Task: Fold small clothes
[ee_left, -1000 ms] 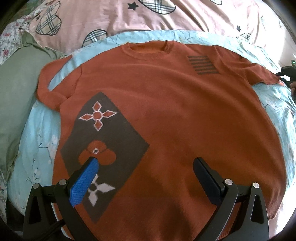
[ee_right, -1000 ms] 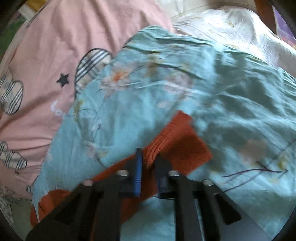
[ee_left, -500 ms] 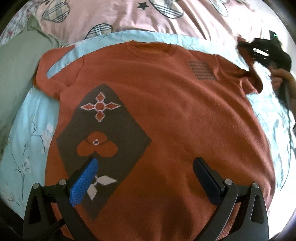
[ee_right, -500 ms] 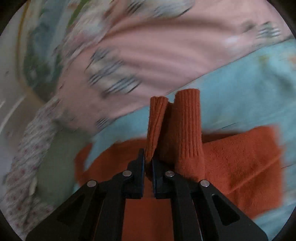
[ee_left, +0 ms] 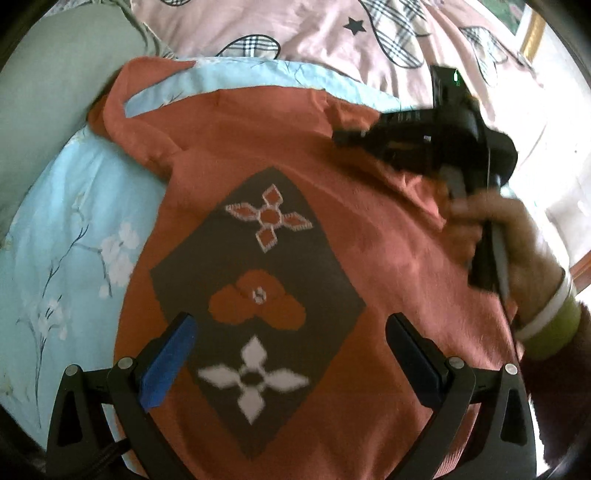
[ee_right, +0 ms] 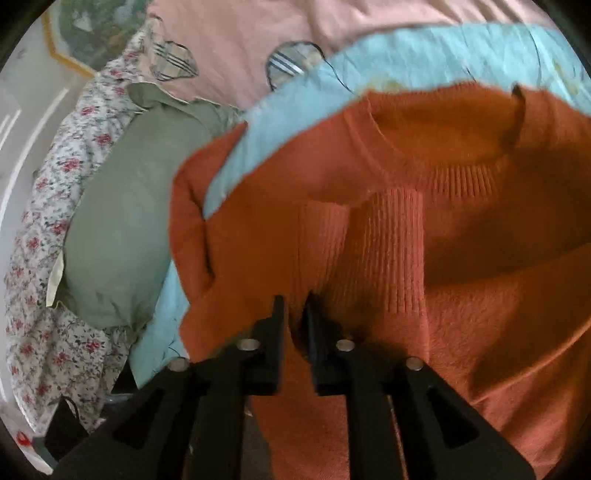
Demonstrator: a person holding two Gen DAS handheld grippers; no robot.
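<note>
Off to my far left lies a green pillow [ee_right: 122,229], with a floral sheet [ee_right: 40,266] beyond it and a pale blue floral cloth [ee_left: 74,229] spread under the work. On that blue cloth lies the orange sweater [ee_left: 314,192], front up, its far sleeve [ee_left: 122,110] curled in a loop toward the pillow. A dark diamond panel [ee_left: 258,295] with flower motifs sits on the sweater's left half (the white flower nearest me is blurred).

My left gripper [ee_left: 291,354] hovers over the lower part of that panel, its two fingers spread wide with nothing between them; the blue pad [ee_left: 168,363] is on the left one.

Further right, my right hand [ee_left: 517,240] grasps the handle of my right gripper [ee_right: 293,321], which reaches in over the sweater's chest below the collar [ee_right: 454,147]. Its fingers are pinched together on the ribbed cuff [ee_right: 369,251] of the sweater's other sleeve, and the sleeve is carried across the body of the garment. Behind everything runs a pink quilt [ee_left: 314,26] with plaid hearts and stars.
</note>
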